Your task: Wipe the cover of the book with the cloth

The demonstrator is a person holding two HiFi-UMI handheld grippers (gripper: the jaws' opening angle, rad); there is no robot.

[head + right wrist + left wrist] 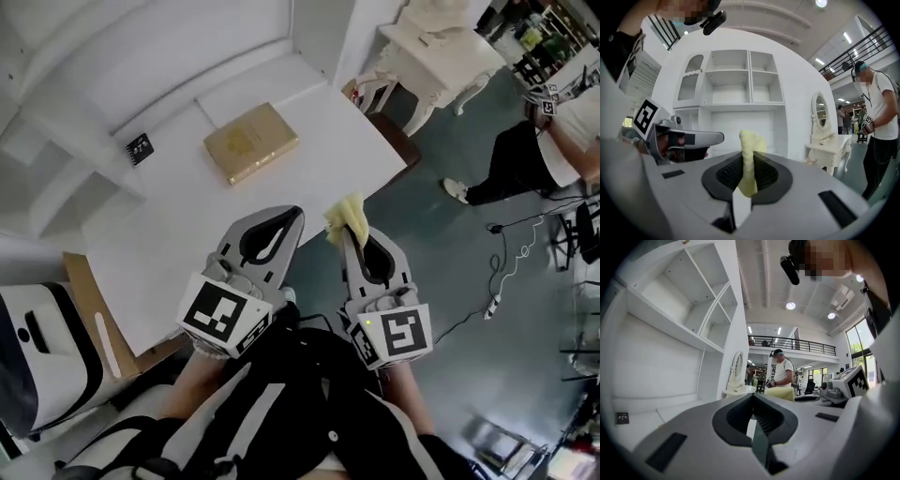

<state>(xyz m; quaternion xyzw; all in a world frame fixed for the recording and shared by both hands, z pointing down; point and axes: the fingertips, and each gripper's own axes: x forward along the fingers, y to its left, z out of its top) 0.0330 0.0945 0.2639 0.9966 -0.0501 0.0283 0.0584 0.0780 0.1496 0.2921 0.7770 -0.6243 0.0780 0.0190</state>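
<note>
The left gripper [298, 214] has its jaws pressed together, and nothing is between them. The right gripper [349, 232], just beside it at 3 o'clock, pinches a yellow cloth [345, 216]. The cloth stands up between the two pads, and its crumpled end comes out past the tips. Both grippers point almost level toward a white table [169, 253]. The left tips are over the near edge of the table, while the right tips are just off this edge. The book [250, 142], with a golden cover, lies flat on the table. It is at 11 o'clock from the left tips and at 10 o'clock from the cloth, well apart from both, and neither gripper touches it.
</note>
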